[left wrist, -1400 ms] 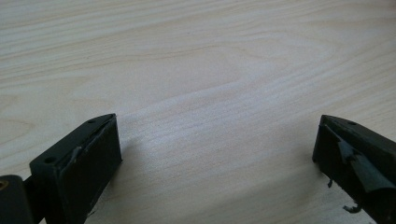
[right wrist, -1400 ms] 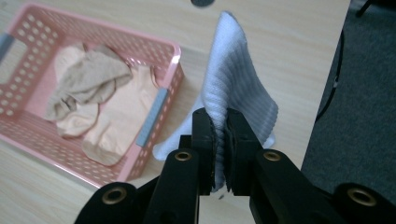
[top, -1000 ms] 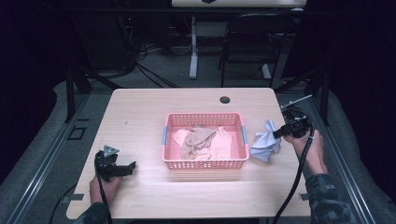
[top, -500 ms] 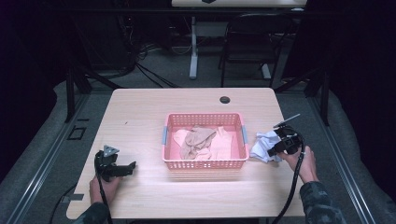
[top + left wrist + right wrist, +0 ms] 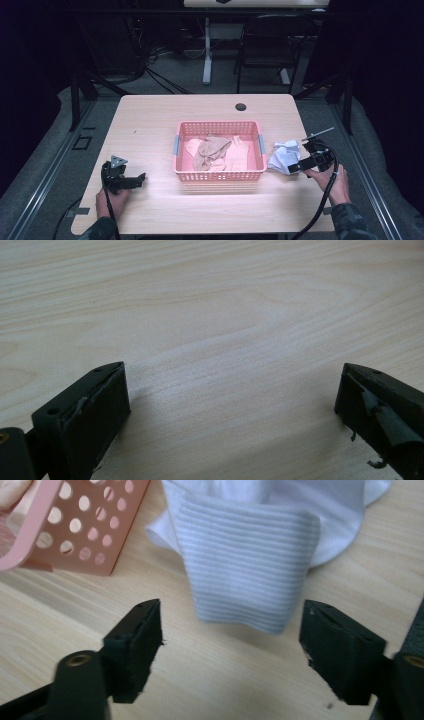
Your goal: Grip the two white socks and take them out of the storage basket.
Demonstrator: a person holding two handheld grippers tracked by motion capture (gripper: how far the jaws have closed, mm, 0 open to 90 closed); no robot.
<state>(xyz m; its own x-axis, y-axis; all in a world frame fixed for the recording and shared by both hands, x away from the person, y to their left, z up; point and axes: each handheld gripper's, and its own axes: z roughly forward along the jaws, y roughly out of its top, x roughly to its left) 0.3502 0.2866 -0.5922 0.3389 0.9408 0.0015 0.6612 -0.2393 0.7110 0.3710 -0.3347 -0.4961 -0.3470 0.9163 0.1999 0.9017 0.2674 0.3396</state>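
A pink perforated basket point(image 5: 218, 174) stands mid-table with tan and pale pink cloths point(image 5: 212, 149) inside. Just right of it lies a crumpled white cloth point(image 5: 284, 155); in the right gripper view its ribbed cuff point(image 5: 250, 560) lies flat on the wood just ahead of my jaws, beside the basket's corner point(image 5: 75, 525). My right gripper point(image 5: 296, 168) point(image 5: 232, 647) stands open at the cloth's near edge, nothing between its jaws. My left gripper point(image 5: 139, 179) point(image 5: 232, 410) rests open at the front left, with bare wood between its jaws.
A small dark round grommet point(image 5: 241, 106) is set in the wooden table point(image 5: 150, 125) near its far edge. A chair point(image 5: 265, 45) and a desk leg stand beyond the table. Cables trail from both grippers off the front edge.
My right gripper has lowered the white cloth onto the table beside the basket and let go of it, drawing back toward the front. The left gripper has not moved.
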